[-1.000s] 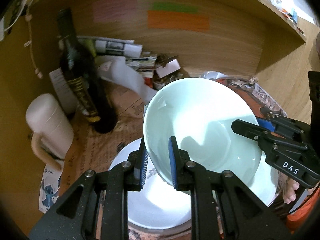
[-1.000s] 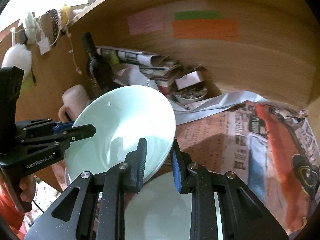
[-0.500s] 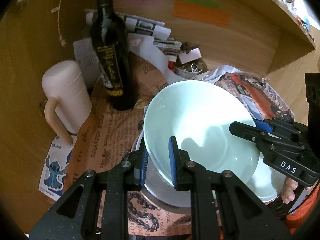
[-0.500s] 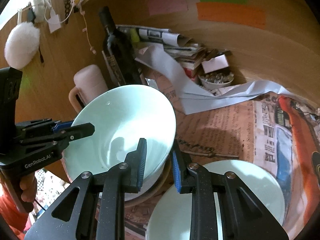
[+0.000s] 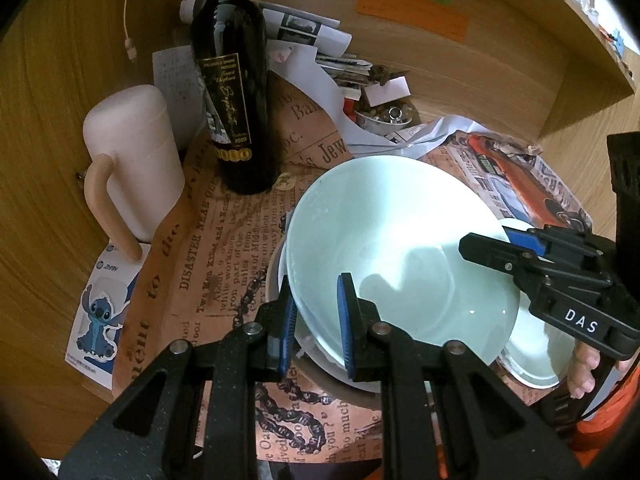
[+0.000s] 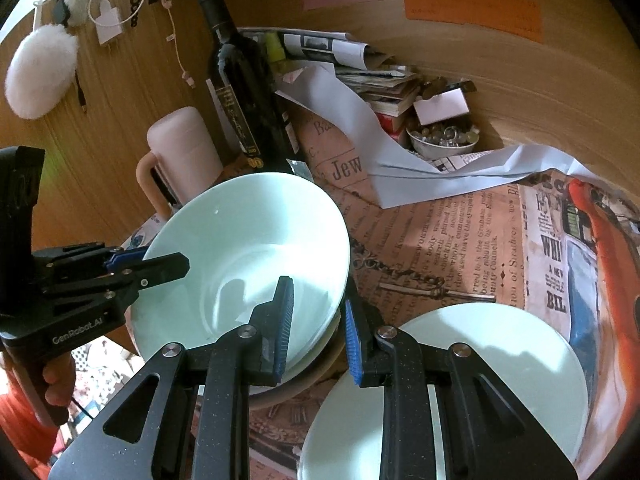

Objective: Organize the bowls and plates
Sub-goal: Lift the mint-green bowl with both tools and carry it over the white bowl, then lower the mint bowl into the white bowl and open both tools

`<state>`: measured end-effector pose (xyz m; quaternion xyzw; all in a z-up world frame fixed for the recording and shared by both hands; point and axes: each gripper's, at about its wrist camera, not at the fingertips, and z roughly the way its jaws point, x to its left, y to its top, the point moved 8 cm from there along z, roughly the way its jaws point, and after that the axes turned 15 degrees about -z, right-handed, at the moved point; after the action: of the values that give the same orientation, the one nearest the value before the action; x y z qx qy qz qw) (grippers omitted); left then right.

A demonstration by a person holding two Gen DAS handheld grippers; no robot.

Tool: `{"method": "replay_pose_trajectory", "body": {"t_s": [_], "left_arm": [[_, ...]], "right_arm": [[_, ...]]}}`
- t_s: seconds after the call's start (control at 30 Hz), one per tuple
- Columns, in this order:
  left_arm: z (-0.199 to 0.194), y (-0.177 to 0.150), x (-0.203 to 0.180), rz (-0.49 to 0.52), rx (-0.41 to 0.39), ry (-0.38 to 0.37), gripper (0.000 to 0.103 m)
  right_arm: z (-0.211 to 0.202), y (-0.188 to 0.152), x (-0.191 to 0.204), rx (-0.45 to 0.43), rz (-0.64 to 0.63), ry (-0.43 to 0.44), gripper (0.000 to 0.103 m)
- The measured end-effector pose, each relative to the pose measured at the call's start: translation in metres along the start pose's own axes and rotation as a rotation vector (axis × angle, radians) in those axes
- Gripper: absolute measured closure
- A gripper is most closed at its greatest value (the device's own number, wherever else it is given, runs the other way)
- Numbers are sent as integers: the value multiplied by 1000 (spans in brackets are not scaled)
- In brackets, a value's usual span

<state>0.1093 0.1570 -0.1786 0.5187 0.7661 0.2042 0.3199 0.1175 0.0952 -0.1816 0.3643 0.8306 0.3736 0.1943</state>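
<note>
A pale green bowl (image 5: pixel 400 248) (image 6: pixel 248 240) hangs tilted between both grippers. My left gripper (image 5: pixel 316 292) (image 6: pixel 160 264) is shut on the bowl's near-left rim, one pad inside and one outside. On the opposite rim my right gripper (image 6: pixel 318 296) (image 5: pixel 486 240) is shut in the same way. Directly under the bowl sits a stack of a white dish (image 5: pixel 280 268) and a tan dish (image 5: pixel 340 392) (image 6: pixel 304 376). Whether the bowl touches the stack I cannot tell. A pale green plate (image 6: pixel 480 360) (image 5: pixel 532 344) lies flat just right of the stack.
Printed newspaper (image 6: pixel 440 240) covers the table. A dark wine bottle (image 5: pixel 232 92) and a pink lidded mug (image 5: pixel 132 160) stand close behind and left of the stack. Further back are crumpled papers, a small bowl of trinkets (image 6: pixel 442 140) and the curved wooden wall.
Both grippers carried the bowl left and down, from above the flat plate to above the stack of dishes beside the bottle. Both grips stayed shut on the rim.
</note>
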Motion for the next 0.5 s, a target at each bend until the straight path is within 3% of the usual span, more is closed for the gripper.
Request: {"method": "replay_pose_trajectory", "body": {"t_s": [0.43,0.5], "left_arm": [[-2,-2,-3,13,-6,18,85],[-2,-1,-5,12,-6,15,78]], "right_arm": [[5,-3,0,23,-63,-64,79],[5,-4,0,26,-60,-61,79]]}}
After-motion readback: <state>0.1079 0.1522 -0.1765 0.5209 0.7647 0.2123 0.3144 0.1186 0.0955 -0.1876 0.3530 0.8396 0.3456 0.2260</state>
